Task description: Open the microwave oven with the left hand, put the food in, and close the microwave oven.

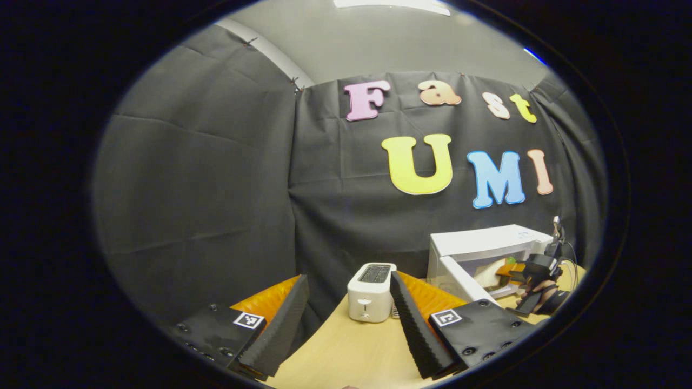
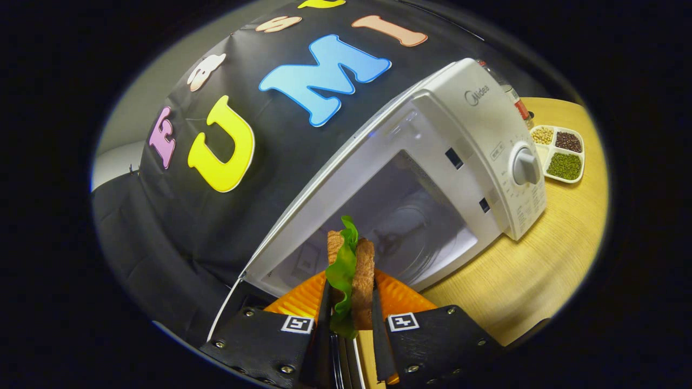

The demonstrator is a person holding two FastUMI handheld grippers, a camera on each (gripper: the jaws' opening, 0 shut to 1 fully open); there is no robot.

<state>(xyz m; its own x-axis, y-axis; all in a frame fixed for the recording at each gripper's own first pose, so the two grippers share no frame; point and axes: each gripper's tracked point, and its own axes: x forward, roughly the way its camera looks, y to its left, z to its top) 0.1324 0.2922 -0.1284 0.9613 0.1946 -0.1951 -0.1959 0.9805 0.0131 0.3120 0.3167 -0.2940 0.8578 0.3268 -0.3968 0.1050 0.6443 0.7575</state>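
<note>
The white microwave [image 2: 476,124] stands on the wooden table [image 2: 540,270] with its door [image 1: 459,278] swung open and its cavity [image 2: 400,227] bare. My right gripper [image 2: 350,292] is shut on a sandwich [image 2: 365,270] of brown bread and green lettuce, held upright just in front of the cavity's opening. In the left gripper view the right gripper [image 1: 532,273] and the hand holding it are at the microwave [image 1: 486,243] mouth. My left gripper [image 1: 348,278] is open and holds nothing, back from the microwave and left of it.
A white toaster [image 1: 370,292] stands on the table [image 1: 346,351] ahead of the left gripper. Right of the microwave lie a white divided dish of beans [image 2: 562,154] and a bottle [image 2: 513,102]. The microwave's dial [image 2: 524,165] is on its right panel.
</note>
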